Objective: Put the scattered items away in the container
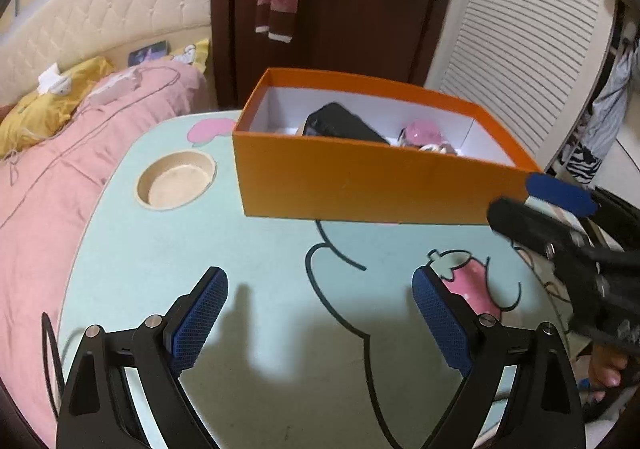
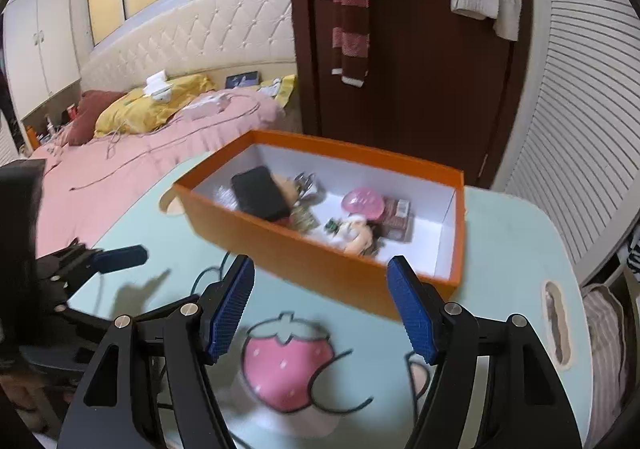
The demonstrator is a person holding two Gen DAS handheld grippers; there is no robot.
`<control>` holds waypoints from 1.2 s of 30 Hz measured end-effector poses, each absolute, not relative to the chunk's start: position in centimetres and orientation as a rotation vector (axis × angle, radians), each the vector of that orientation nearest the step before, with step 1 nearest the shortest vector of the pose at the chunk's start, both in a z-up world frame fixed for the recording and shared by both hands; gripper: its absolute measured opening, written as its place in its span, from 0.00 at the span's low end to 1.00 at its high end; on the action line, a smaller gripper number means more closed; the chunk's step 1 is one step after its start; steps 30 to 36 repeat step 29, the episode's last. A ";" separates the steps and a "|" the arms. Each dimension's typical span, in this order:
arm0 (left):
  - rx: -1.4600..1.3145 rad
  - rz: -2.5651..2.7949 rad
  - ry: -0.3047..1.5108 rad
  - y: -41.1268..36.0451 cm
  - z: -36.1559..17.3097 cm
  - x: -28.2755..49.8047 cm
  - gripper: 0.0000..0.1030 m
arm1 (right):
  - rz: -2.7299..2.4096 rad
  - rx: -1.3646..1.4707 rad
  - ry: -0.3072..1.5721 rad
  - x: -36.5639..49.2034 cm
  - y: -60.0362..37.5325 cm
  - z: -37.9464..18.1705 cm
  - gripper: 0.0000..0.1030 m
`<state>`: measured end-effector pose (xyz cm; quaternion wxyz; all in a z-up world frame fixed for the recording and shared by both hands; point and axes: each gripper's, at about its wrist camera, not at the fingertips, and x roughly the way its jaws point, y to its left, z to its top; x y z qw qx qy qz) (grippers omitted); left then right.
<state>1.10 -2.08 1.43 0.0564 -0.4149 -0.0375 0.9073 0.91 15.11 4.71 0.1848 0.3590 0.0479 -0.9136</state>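
An orange box [image 2: 320, 261] sits at center frame on a pale green table [image 1: 160, 249], holding a black case [image 2: 262, 193], a pink round item [image 2: 362, 203] and a small doll [image 2: 360, 235]. The left tongs [image 1: 320, 313] and right tongs [image 2: 320, 309] both hang released and empty above the table's strawberry print [image 2: 286, 363], short of the box.

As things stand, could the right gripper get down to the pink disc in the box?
Probably yes. The right gripper is open and empty, just short of the orange box, which has no lid. The pink disc lies uncovered on top, though the near wall means coming in from above.
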 end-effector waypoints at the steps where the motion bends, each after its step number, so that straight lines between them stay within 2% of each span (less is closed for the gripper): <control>1: -1.275 2.751 -0.118 -2.1 1.1 0.9 0.90 | -2.570 1.022 0.142 1.1 15.1 4.4 0.68; 6: -1.323 2.777 -0.052 -1.6 0.1 0.5 0.95 | -2.547 1.199 0.125 0.1 15.5 1.8 0.68; 7: -1.331 2.774 -0.037 -1.4 0.0 0.5 1.00 | -2.535 1.247 0.094 -0.3 15.9 1.2 0.68; 11: -1.328 2.779 0.043 -0.4 -0.4 0.6 1.00 | -2.574 1.356 0.085 -1.3 16.8 -0.1 0.70; 16: -1.321 2.778 0.039 -0.6 -0.5 0.6 1.00 | -2.623 1.398 0.129 -1.7 16.9 -0.5 0.94; 18: -1.324 2.777 0.040 -0.6 -0.5 0.6 1.00 | -2.630 1.416 0.115 -2.0 17.3 -0.6 1.00; 36: -1.315 2.778 0.043 -0.5 -0.5 0.6 1.00 | -2.631 1.416 0.114 -2.0 17.5 -0.9 1.00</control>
